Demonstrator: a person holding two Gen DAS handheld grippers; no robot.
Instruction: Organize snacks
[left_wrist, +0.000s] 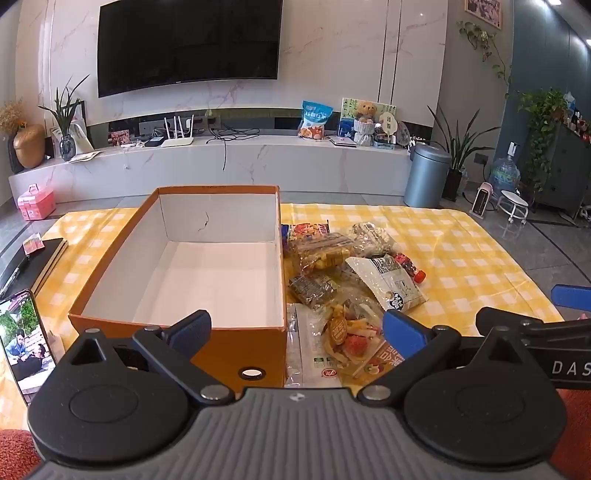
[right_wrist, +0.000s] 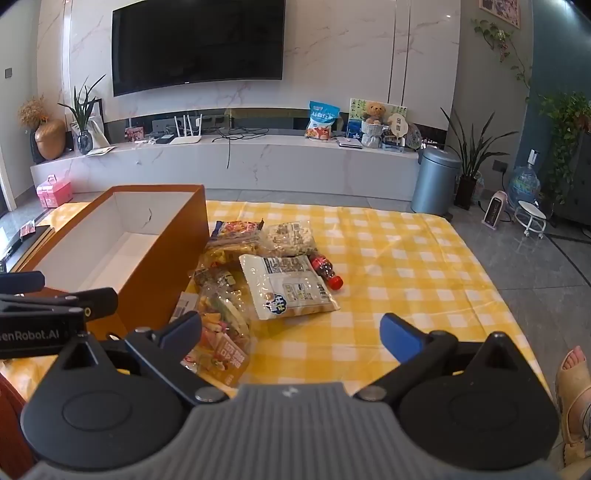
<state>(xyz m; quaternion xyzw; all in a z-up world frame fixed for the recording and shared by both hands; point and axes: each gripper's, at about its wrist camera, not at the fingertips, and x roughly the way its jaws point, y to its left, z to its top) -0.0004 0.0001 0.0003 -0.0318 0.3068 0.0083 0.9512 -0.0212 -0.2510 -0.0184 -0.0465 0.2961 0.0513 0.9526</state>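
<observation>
Landmark: an orange box (left_wrist: 177, 280) with a white inside stood open on a yellow checked cloth (left_wrist: 461, 251); nothing lay in it.
Snacks, place: the snack packets (left_wrist: 332, 280) lay heaped just to the right of the box, the nearest ones touching its right wall.
Snacks, look: a white pouch with dark print (left_wrist: 388, 280) lay on top of the heap, right of the box; a clear bag of mixed coloured pieces (left_wrist: 351, 336) lay off the box's near right corner; a small bottle with a red cap (left_wrist: 410, 267) lay at the heap's far right edge; a clear bag of pale puffed pieces (left_wrist: 369, 236) lay toward the box's far right corner.
Left view only: a phone with a lit screen (left_wrist: 26, 343) lay left of the box's near corner, a dark book (left_wrist: 48, 258) further back on that side, and a round hole (left_wrist: 252, 373) showed in the box's near wall.
Right view only: a foot in a sandal (right_wrist: 576, 373) showed well to the right of the box, past the cloth's edge.
Left hand-held gripper (left_wrist: 291, 328): spread wide, empty, over the box's near right corner.
Right hand-held gripper (right_wrist: 291, 328): spread wide, empty, right of the box over the near end of the heap.
Fingers: the pads (right_wrist: 400, 334) were blue.
</observation>
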